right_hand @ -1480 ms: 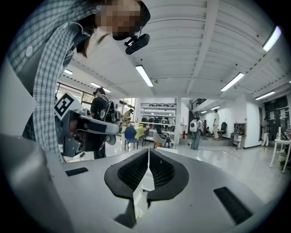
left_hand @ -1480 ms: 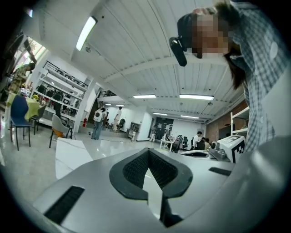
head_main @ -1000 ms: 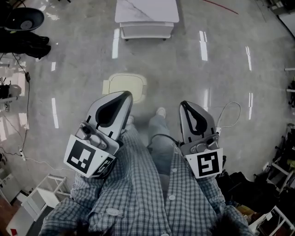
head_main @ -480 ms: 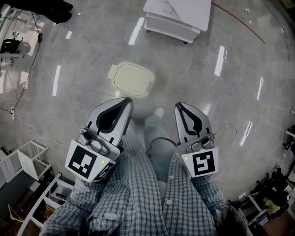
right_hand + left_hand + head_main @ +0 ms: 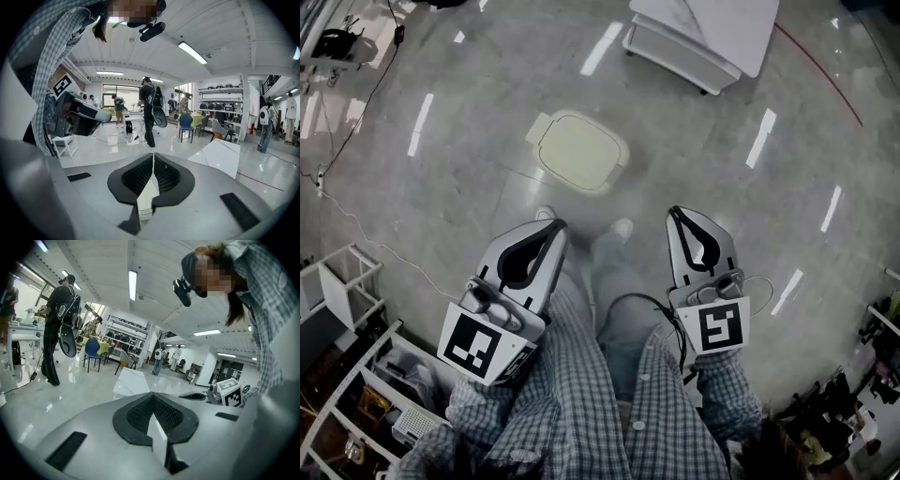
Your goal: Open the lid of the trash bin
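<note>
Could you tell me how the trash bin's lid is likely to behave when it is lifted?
The lid looks like thin, pale plastic, so it is probably light and fairly stiff. The bin stands free on a glossy floor, so it may slide or tip if the lid is pulled hard.

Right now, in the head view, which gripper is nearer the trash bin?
The left gripper: its tip points almost at the closed trash bin, while the right gripper sits further off to the side.
</note>
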Demonstrator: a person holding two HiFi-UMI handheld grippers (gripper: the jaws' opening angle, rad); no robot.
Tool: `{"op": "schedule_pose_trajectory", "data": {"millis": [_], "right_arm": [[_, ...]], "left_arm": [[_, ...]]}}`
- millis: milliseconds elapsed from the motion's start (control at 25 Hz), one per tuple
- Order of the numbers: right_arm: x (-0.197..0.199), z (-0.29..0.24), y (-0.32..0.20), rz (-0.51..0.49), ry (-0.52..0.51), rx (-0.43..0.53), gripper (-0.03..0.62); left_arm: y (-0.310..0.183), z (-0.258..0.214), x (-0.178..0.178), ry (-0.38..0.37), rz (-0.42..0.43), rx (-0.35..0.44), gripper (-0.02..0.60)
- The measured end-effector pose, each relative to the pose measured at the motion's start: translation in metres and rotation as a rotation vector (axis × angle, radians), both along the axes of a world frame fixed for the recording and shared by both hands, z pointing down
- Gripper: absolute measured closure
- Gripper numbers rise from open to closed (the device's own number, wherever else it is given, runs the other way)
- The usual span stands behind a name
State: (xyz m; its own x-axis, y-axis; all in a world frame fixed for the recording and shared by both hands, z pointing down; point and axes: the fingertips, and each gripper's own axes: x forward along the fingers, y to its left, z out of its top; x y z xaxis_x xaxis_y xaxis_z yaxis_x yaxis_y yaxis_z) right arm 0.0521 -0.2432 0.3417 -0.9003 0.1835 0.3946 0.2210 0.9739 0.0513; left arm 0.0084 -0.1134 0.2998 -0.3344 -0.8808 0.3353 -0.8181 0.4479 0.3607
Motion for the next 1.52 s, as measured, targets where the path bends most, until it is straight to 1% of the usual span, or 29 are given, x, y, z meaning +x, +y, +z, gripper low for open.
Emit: {"op": "schedule_pose_trajectory", "data": {"millis": [120,280,440,560,680,760,840,960,1200,1360,1520], "right_arm": [[-0.007,0.024,0.003,-0.03,0.023,0.006,0.571],[-0.012,0.055,0.006,-0.052,0.057,-0.001,0.571],[-0.02,0.086,0.014,-0.091,0.07,-0.011,0.571],[-0.022,0.112,0.019,-0.124,0.091,-0.01,0.571],[-0.027,0.139,0.021,-0.116,0.112,-0.036,0.571],[-0.029,0.159,0.022,-0.115,0.147,-0.035,0.571],[-0.031,0.179,0.022,-0.111,0.192,-0.037,0.571],[-0.042,0.201,0.025,-0.112,0.192,-0.048,0.571],[-0.054,0.248,0.033,-0.119,0.215,-0.061,0.571],[-0.056,0.275,0.037,-0.131,0.245,-0.051,0.571],[-0.057,0.303,0.037,-0.121,0.272,-0.037,0.571]], "left_arm": [[-0.001,0.016,0.0,0.021,-0.011,0.01,0.577],[0.002,0.047,0.001,0.058,0.008,-0.04,0.577],[0.0,0.075,-0.004,0.074,0.036,-0.061,0.577],[0.003,0.098,-0.005,0.11,0.035,-0.068,0.577],[0.006,0.121,-0.004,0.132,0.045,-0.085,0.577],[0.006,0.134,-0.004,0.138,0.065,-0.102,0.577],[0.004,0.146,-0.004,0.13,0.101,-0.115,0.577],[0.001,0.162,-0.004,0.113,0.141,-0.13,0.577],[0.002,0.193,-0.004,0.144,0.149,-0.123,0.577],[0.006,0.213,-0.005,0.173,0.142,-0.129,0.577],[0.016,0.228,-0.003,0.188,0.146,-0.157,0.577]]}}
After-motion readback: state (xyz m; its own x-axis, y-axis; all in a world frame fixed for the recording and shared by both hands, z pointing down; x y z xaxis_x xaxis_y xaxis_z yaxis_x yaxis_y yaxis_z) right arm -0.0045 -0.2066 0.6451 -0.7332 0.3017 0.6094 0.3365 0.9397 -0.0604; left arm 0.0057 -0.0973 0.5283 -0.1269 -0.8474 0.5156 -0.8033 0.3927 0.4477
